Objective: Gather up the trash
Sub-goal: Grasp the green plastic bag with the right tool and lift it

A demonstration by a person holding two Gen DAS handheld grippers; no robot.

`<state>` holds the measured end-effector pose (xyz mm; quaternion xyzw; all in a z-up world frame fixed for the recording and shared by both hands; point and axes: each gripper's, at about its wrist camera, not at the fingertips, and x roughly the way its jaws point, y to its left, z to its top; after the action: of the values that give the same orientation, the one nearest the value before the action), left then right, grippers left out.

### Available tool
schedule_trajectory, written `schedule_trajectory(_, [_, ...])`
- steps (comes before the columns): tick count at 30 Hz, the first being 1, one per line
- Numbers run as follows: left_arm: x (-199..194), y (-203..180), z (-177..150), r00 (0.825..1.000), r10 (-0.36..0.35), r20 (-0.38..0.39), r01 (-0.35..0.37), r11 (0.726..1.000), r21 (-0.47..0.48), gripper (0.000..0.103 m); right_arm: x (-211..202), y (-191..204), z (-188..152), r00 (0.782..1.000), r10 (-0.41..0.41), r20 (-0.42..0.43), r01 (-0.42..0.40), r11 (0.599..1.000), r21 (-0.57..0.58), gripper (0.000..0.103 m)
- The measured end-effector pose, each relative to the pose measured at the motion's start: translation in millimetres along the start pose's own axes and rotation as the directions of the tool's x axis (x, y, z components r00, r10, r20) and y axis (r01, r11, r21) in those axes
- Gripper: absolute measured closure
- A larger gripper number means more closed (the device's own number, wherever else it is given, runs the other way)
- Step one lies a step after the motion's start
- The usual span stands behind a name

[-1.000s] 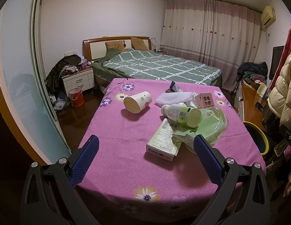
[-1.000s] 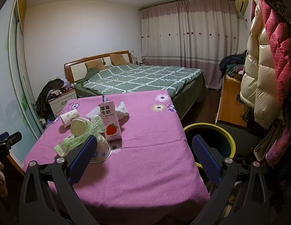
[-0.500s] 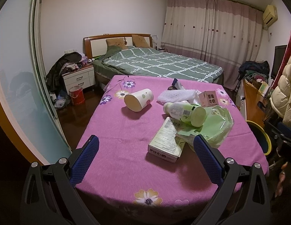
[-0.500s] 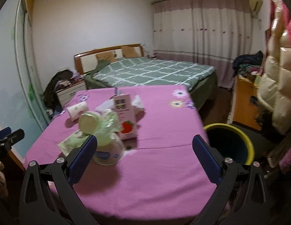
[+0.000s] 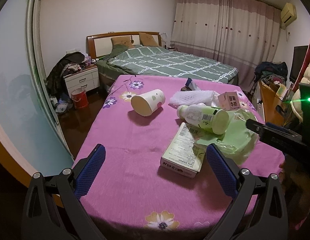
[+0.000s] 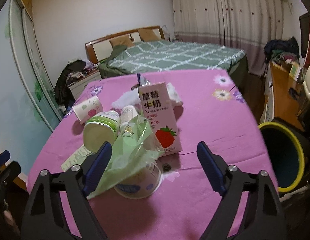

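While the right gripper [image 6: 153, 165] is closing, a green plastic bag [image 6: 131, 150] and a white cup [image 6: 139, 186] sit between its pads, not squeezed yet. Behind them stands a strawberry milk carton [image 6: 160, 118], mid-table [image 6: 205, 120]. The left gripper [image 5: 155, 170] is wide open near the table's front edge, holding nothing.
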<state>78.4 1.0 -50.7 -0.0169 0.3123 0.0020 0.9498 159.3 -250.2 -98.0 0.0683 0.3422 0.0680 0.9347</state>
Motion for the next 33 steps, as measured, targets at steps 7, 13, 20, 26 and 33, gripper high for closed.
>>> schedule_trajectory(7, [17, 0, 2, 1.000, -0.018, -0.021, 0.018, 1.000, -0.001, 0.004, 9, 0, 4, 0.997, 0.067, -0.038, -0.066, 0.997, 0.041, 0.062])
schedule_trajectory(13, [21, -4, 1, 0.999, -0.032, -0.028, 0.032, 0.999, 0.002, 0.004, -9, -5, 6, 0.996, 0.094, 0.003, -0.094, 0.993, 0.065, 0.079])
schedule_trajectory(20, [17, -13, -2, 0.999, -0.046, -0.022, 0.047, 0.999, 0.021, 0.004, -38, -11, 15, 0.991, 0.101, 0.087, -0.108, 0.991, 0.080, 0.082])
schedule_trajectory(26, [16, -19, -4, 0.998, -0.058, -0.027, 0.059, 0.998, 0.032, 0.004, -55, -23, 20, 0.988, 0.062, 0.139, -0.076, 0.993, 0.095, 0.082])
schedule_trajectory(33, [19, -24, -6, 0.996, -0.072, -0.042, 0.074, 0.996, 0.044, 0.004, -76, -57, 30, 0.980, -0.012, 0.200, -0.018, 0.989, 0.145, 0.082])
